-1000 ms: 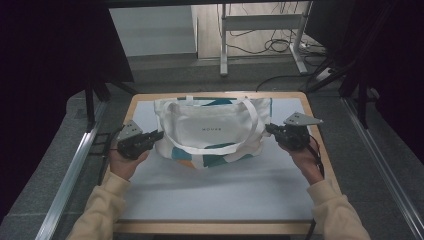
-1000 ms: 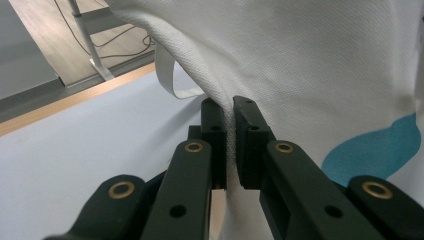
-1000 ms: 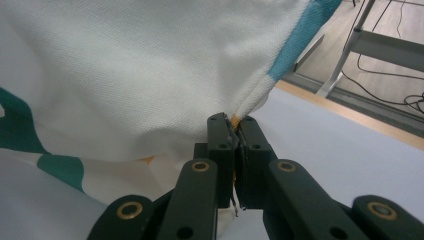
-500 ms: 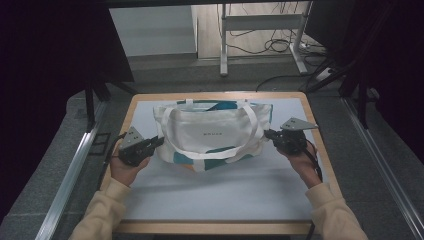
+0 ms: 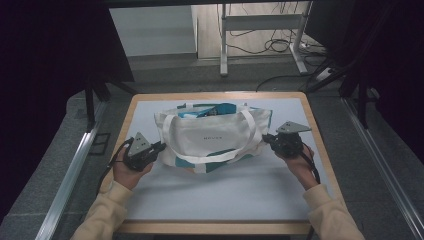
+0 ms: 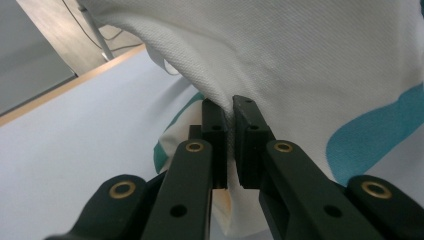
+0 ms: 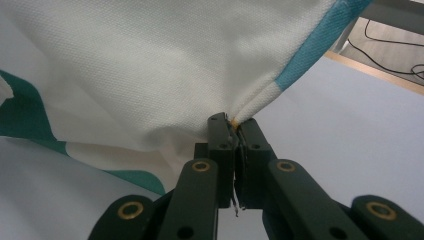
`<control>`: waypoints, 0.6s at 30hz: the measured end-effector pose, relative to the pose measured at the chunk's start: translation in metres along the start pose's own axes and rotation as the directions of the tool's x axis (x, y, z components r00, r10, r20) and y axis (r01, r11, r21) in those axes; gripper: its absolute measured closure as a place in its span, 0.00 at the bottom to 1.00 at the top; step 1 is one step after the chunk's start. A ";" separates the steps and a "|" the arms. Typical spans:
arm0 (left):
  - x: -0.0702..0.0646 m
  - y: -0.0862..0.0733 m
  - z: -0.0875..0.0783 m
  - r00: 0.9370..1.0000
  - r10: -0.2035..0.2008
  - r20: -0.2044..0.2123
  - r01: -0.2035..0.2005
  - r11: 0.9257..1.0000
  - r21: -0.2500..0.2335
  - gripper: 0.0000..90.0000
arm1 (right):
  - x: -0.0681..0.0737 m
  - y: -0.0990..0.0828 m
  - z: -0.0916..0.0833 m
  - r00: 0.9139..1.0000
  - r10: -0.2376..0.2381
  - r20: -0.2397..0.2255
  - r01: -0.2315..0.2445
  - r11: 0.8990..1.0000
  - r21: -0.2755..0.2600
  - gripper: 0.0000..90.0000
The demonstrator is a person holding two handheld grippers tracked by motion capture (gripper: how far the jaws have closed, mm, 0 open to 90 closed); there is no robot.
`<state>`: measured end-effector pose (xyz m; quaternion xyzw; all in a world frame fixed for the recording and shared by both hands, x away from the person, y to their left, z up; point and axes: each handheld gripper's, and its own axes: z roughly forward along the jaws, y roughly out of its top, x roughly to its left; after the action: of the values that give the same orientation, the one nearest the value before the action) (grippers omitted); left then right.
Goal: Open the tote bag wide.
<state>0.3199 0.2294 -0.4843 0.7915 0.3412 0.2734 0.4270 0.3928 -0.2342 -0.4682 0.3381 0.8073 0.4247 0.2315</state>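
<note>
tote bag [image 5: 212, 139], white with teal patches, sat on the pale mat [image 5: 220, 195] near the middle of the table, and we held it by both side edges. nearest us, our sleeves and hands came in from the bottom of the high view. our left gripper [image 5: 156, 148] was clamped on the bag's left edge; in the left gripper view [image 6: 231, 125] the white cloth was pinched between the two black jaws. our right gripper [image 5: 269, 140] was clamped on the right edge, and in the right gripper view [image 7: 232, 125] a fold of cloth with a blue-trimmed seam was squeezed between the jaws, a loose thread hanging below them. two white straps [image 5: 215, 155] looped across the bag's front, with small print at its centre that we could not read. something blue [image 5: 210, 110] showed in the bag's mouth, but we could not tell what it was. beyond the bag ran the wooden table rim [image 5: 215, 95]. farther off stood a white metal frame [image 5: 260, 35] on the floor with tangled cables [image 5: 280, 45] beside it. dark curtains closed off both sides, and whatever lay behind them was lost to us.
</note>
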 end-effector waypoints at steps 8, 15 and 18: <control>0.001 -0.006 0.005 0.996 -0.077 0.042 0.077 0.997 0.010 0.96 | 0.000 -0.005 0.004 1.000 0.008 0.002 -0.008 1.000 0.015 0.95; 0.005 -0.014 0.009 0.992 -0.113 0.062 0.111 0.993 0.027 0.96 | 0.000 -0.013 0.011 1.000 0.016 -0.004 -0.016 0.999 0.043 0.95; 0.004 -0.014 0.009 0.992 -0.109 0.064 0.108 0.994 0.028 0.96 | 0.000 -0.015 0.012 1.000 0.021 -0.004 -0.021 0.998 0.051 0.95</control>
<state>0.3245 0.2335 -0.5004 0.7856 0.3728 0.2194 0.4423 0.3954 -0.2338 -0.4877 0.3512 0.8149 0.4072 0.2164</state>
